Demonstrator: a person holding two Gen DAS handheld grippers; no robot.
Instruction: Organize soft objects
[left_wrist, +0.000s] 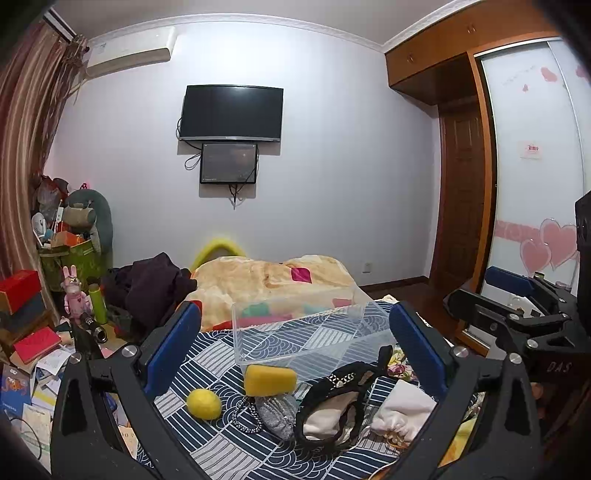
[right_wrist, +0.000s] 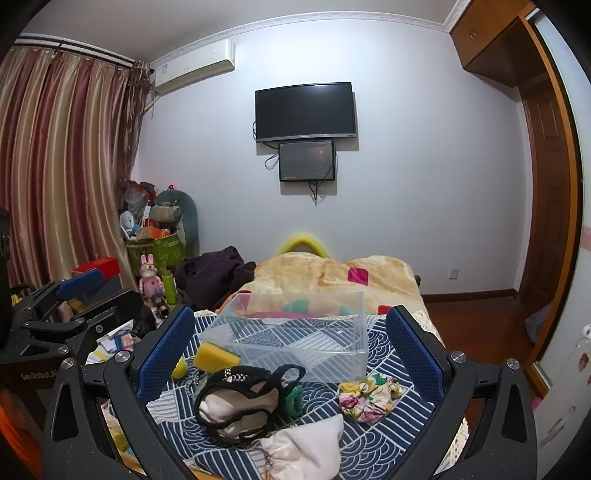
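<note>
A clear plastic bin (left_wrist: 310, 336) (right_wrist: 295, 332) stands empty on the blue patterned bedspread (left_wrist: 221, 443). In front of it lie a yellow sponge (left_wrist: 269, 380) (right_wrist: 216, 356), a yellow ball (left_wrist: 203, 404), a grey knit pouch (left_wrist: 277, 413), a black-trimmed cream bag (left_wrist: 332, 413) (right_wrist: 240, 402), a white drawstring pouch (left_wrist: 402, 413) (right_wrist: 303, 446) and a floral scrunchie (right_wrist: 369, 398). My left gripper (left_wrist: 295, 343) is open and empty above them. My right gripper (right_wrist: 290, 343) is open and empty; it also shows at the right of the left wrist view (left_wrist: 517, 314).
A beige blanket (left_wrist: 273, 280) covers the far end of the bed. Dark clothes (left_wrist: 151, 284) lie beside it. Boxes, books and toys (left_wrist: 44, 314) crowd the floor at left. A wardrobe (left_wrist: 535, 166) stands at right. A TV (left_wrist: 231, 112) hangs on the wall.
</note>
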